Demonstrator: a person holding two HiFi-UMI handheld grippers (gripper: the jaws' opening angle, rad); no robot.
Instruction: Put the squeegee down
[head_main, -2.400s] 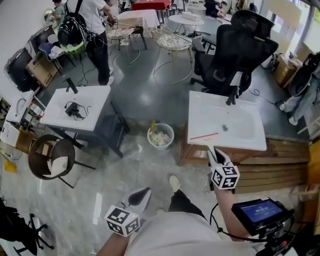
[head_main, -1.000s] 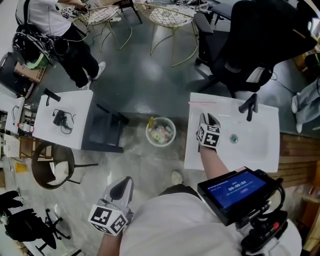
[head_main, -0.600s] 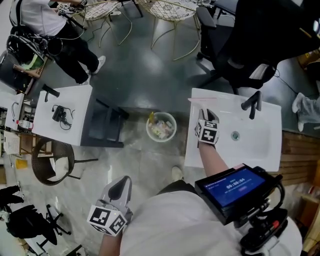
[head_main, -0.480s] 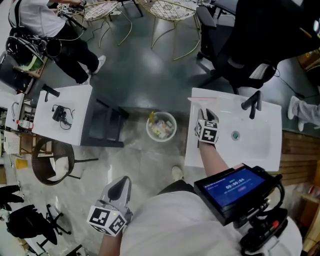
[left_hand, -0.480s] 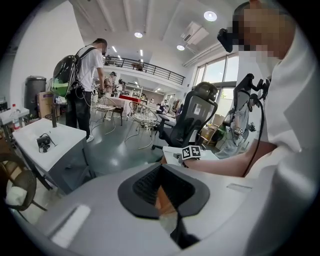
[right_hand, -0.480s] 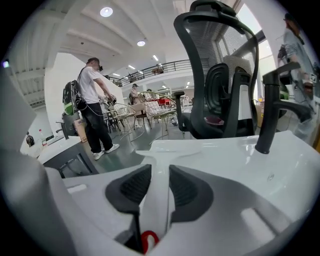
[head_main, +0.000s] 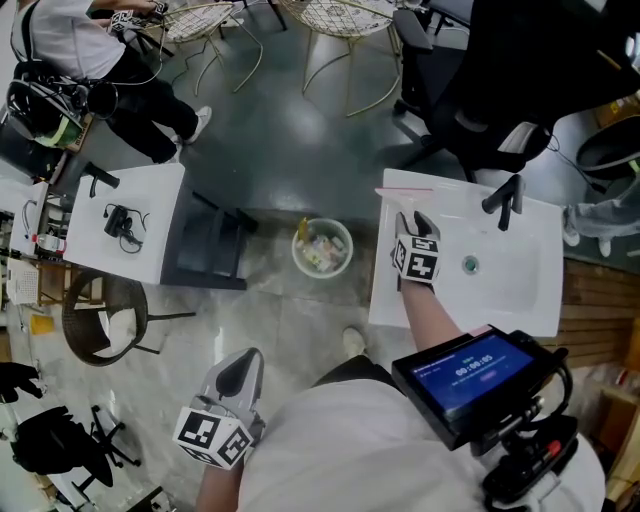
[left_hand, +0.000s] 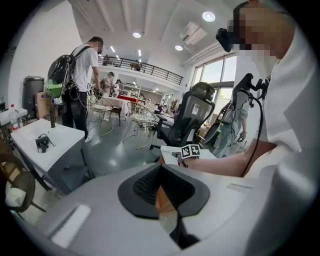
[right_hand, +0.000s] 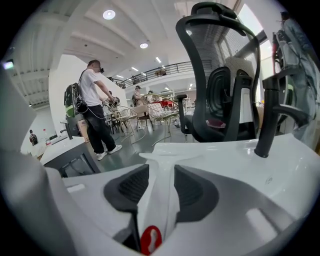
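Note:
The squeegee (right_hand: 162, 200) has a white handle with a red hanging hole at its near end. It lies along the left side of the white sink (head_main: 500, 290), with its thin red blade (head_main: 405, 189) at the far rim. My right gripper (head_main: 408, 218) sits low over the sink with the handle between its jaws. Those jaws are opening, and the black pads (right_hand: 131, 186) stand on either side of the handle. My left gripper (head_main: 243, 368) hangs by my left side over the floor, shut on nothing.
A black faucet (head_main: 503, 203) and a drain (head_main: 470, 265) are on the sink. A full waste bin (head_main: 322, 247) stands left of it. A second white basin (head_main: 125, 222), a wicker chair (head_main: 100, 320), a black office chair (head_main: 530, 80) and a person (head_main: 90, 40) surround the spot.
Since the earliest frame my right gripper has moved with the squeegee from the sink's near edge to its far left part. In the last half second it has barely shifted.

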